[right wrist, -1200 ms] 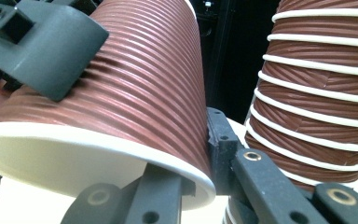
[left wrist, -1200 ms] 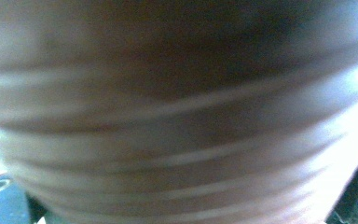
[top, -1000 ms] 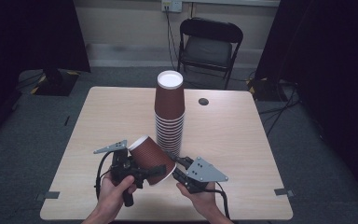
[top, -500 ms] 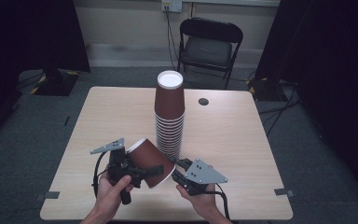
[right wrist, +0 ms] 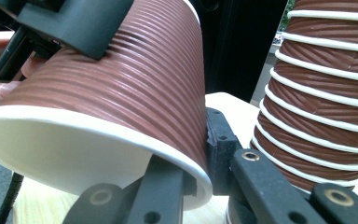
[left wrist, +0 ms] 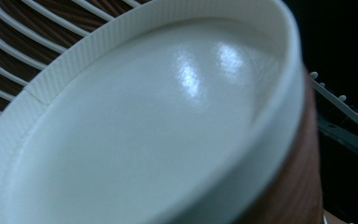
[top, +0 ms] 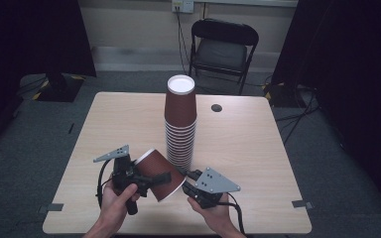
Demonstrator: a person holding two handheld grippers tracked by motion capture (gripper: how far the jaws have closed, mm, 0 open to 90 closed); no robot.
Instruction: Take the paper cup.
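We read no brand or writing on the ribbed brown paper cup (top: 155, 174), which lies tilted at six o'clock of the tall stack of brown paper cups (top: 180, 124). Our left gripper (top: 149, 179) has just been opening its jaws around the cup's body; our right gripper (top: 187, 178) pinches its rim (right wrist: 186, 175). The pale wooden surface (top: 248, 144) stands on grey carpet (top: 39, 124), a black folding chair (top: 222, 47) at twelve.

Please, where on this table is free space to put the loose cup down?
The table is bare left of the cup stack, and right of it up to the far edge, beyond the small dark disc. The near middle is crowded: both grippers and the loose cup meet there.
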